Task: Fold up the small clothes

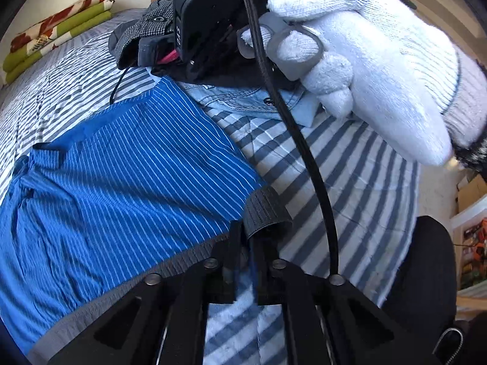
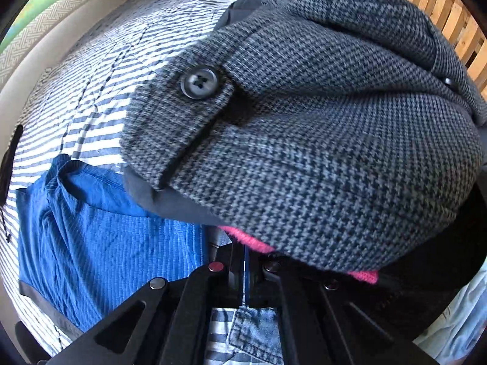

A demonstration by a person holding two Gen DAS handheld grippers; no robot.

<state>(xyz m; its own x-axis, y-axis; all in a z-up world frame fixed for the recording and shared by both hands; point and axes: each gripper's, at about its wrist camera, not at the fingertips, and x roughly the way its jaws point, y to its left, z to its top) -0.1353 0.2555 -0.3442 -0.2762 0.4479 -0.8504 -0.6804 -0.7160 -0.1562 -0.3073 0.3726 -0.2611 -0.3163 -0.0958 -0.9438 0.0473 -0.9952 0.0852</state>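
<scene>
Both of our grippers pinch the blue striped shorts, left gripper on the dark waistband, right gripper on blue cloth, spread unfolded mid-bed, folding barely begun.

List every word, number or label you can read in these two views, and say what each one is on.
White characters run sideways on the side of the black right gripper housing in the left wrist view; they look like "S" and "0", cut off, so not surely readable.
Boxes on the shelf at the right edge carry print, too small and blurred to read.
Right wrist view: no text on the houndstooth garment, its button, or the blue striped shorts.
</scene>
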